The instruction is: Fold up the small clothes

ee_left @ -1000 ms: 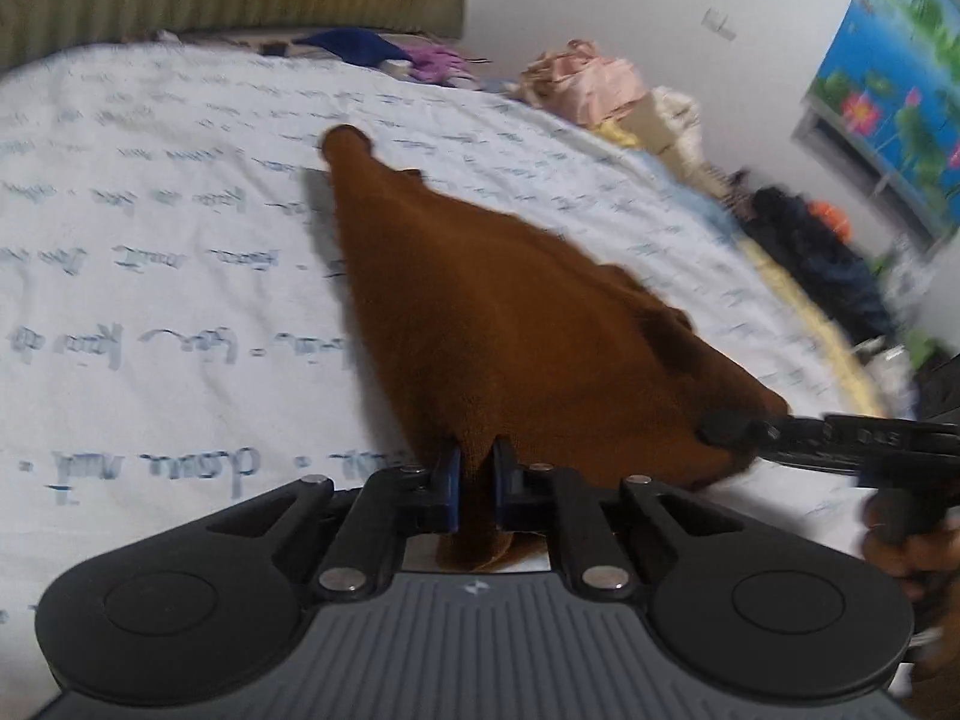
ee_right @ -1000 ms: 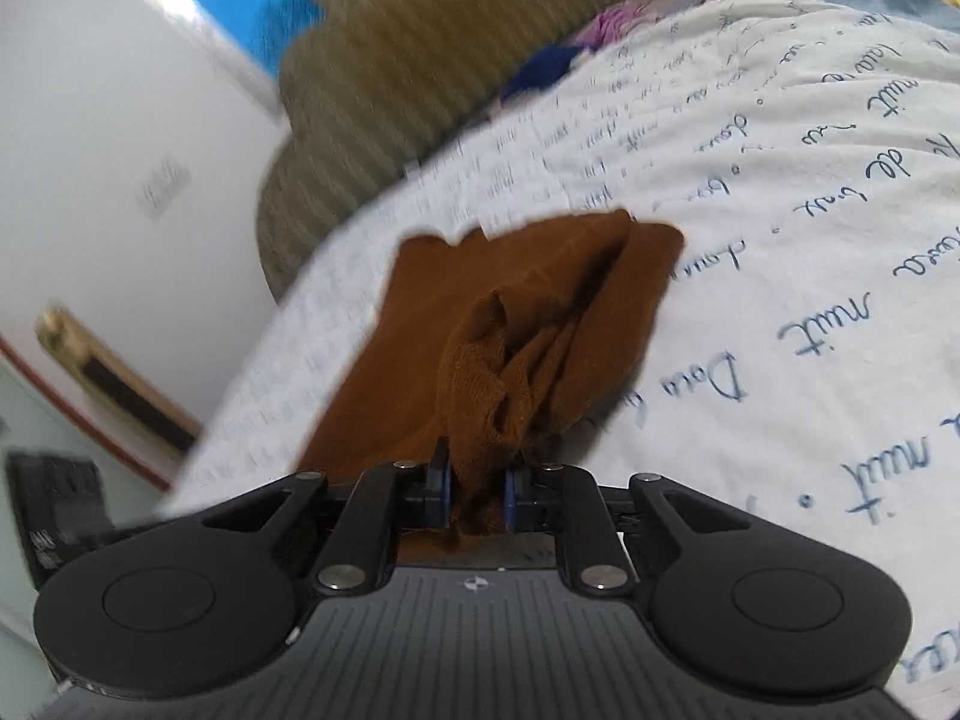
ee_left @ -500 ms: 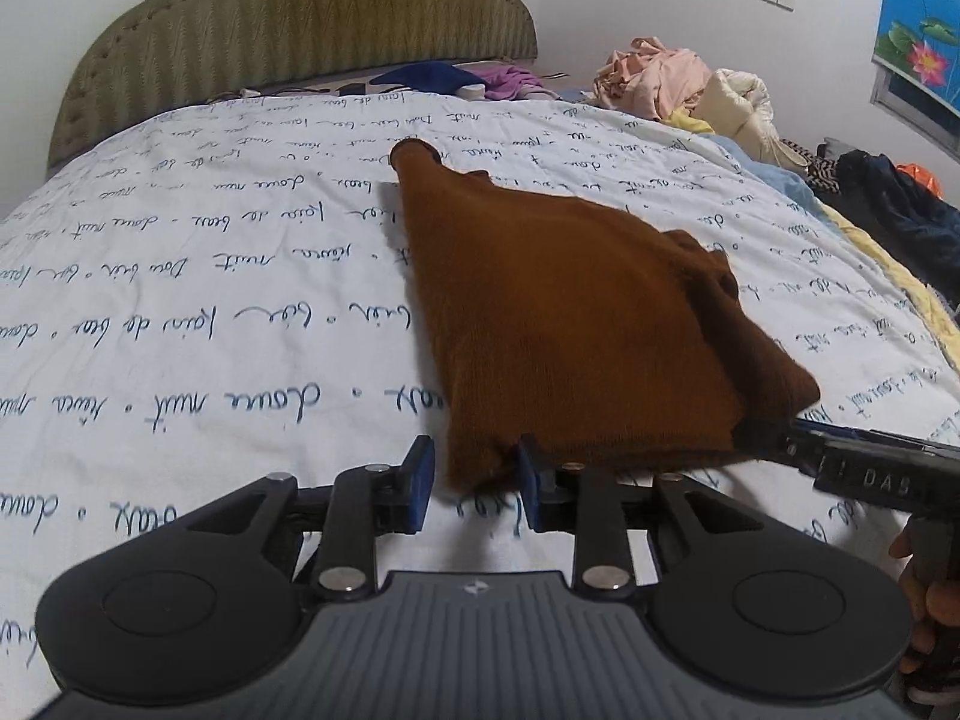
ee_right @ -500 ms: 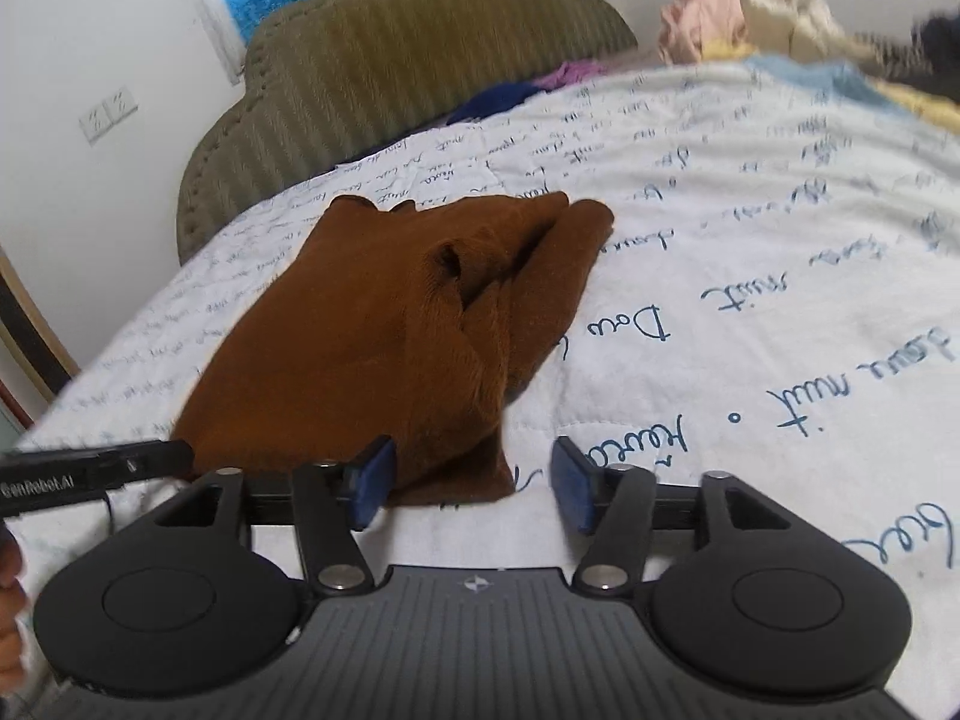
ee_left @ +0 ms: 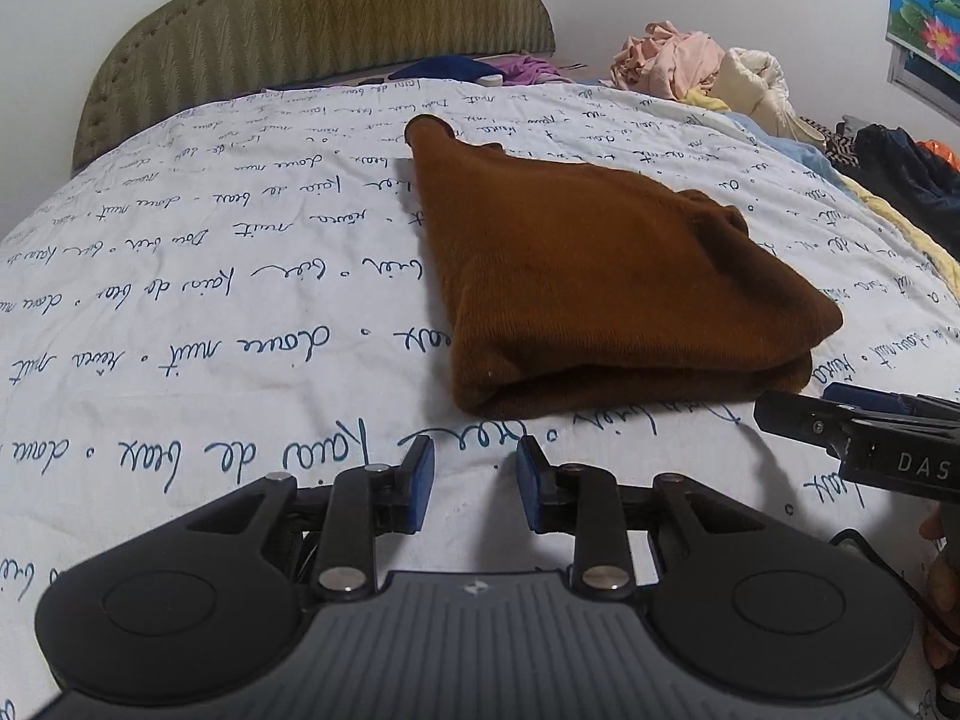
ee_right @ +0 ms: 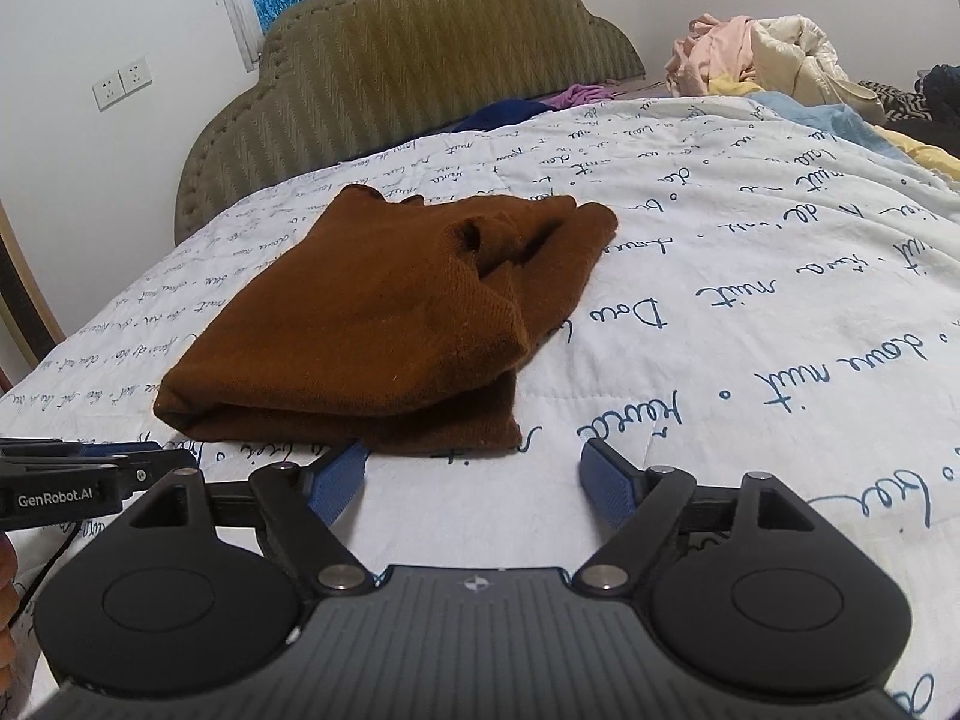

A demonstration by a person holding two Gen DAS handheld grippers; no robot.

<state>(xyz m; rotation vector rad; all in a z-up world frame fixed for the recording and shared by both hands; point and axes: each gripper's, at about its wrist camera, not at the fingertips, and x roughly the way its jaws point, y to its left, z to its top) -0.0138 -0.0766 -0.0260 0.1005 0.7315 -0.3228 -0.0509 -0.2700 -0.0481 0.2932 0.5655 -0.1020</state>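
A brown knitted garment [ee_left: 588, 276] lies folded over on the white bedspread [ee_left: 210, 312] with blue handwriting print. In the right wrist view the same brown garment [ee_right: 384, 324] shows its fold edge towards me. My left gripper [ee_left: 474, 480] hovers just in front of that near edge, its blue pads [ee_left: 420, 483] apart with nothing between them. My right gripper [ee_right: 480, 480] sits before the garment's near right corner; its jaws are opening wide and hold nothing. Each gripper's tip shows in the other's view, the right gripper [ee_left: 804, 417] at the right edge and the left gripper [ee_right: 120, 462] at the left edge.
An olive padded headboard [ee_left: 324, 18] backs the bed. A pile of pink and cream clothes [ee_left: 702, 69] lies at the far right, with dark clothing [ee_left: 906, 174] along the right edge. Blue and purple clothes [ee_left: 474, 69] lie by the headboard. Part of a hand [ee_left: 942, 570] shows at the right.
Both grippers let go of the brown garment and drew back towards me. The garment dropped from hanging to lying folded flat on the bed. The right jaws spread wider.
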